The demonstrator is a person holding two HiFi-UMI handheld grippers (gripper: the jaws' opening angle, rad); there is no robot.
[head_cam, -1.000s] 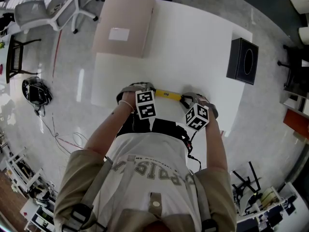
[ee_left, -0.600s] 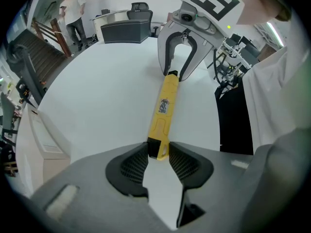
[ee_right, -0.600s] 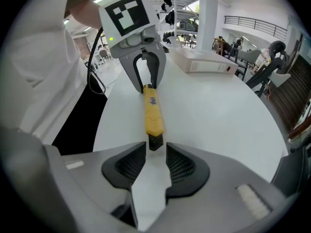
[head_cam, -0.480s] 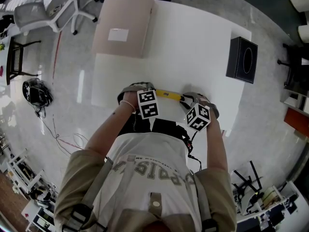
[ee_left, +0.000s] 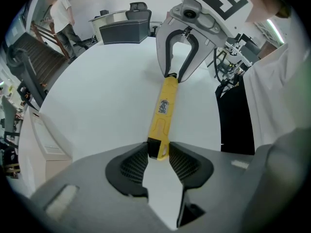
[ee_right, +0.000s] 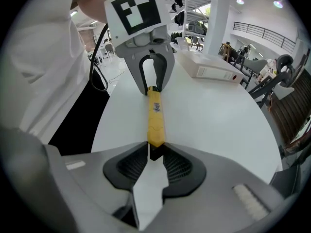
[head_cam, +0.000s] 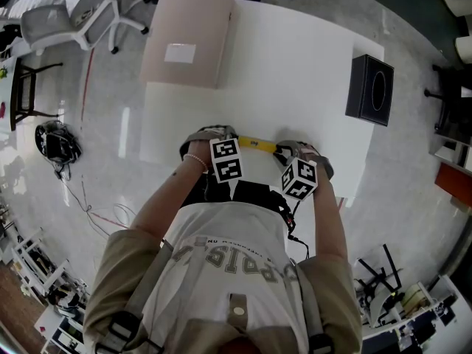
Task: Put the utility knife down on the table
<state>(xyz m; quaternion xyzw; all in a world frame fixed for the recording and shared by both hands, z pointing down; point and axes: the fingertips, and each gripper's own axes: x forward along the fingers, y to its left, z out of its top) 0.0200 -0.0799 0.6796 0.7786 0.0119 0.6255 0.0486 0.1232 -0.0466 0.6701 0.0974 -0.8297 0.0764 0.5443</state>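
the knife [ee_left: 164, 111], yellow with a dark tip at each end, lies stretched left to right between the two tongs, over the near edge of the white counter [head_cam: 295, 65] and just in front of the person's body. the left tongs [ee_left: 159, 152] are closed part way on its left end, both ribbed pads pressing on the sides of that end. the right tongs [ee_right: 154, 152] have just been closing, and the knife's dark right end sits pinched between their pads. both tongs point steeply down at the counter, each facing the other along the length of the knife. whether the knife rests on the counter or hangs just above it cannot be told. a flat tan box [head_cam: 188, 39] lies at the far left corner of the counter, well apart from the knife, and a black box [head_cam: 370, 92] with a round opening stands at the right edge. a white chair [head_cam: 70, 17] stands on the floor beyond the far left corner.
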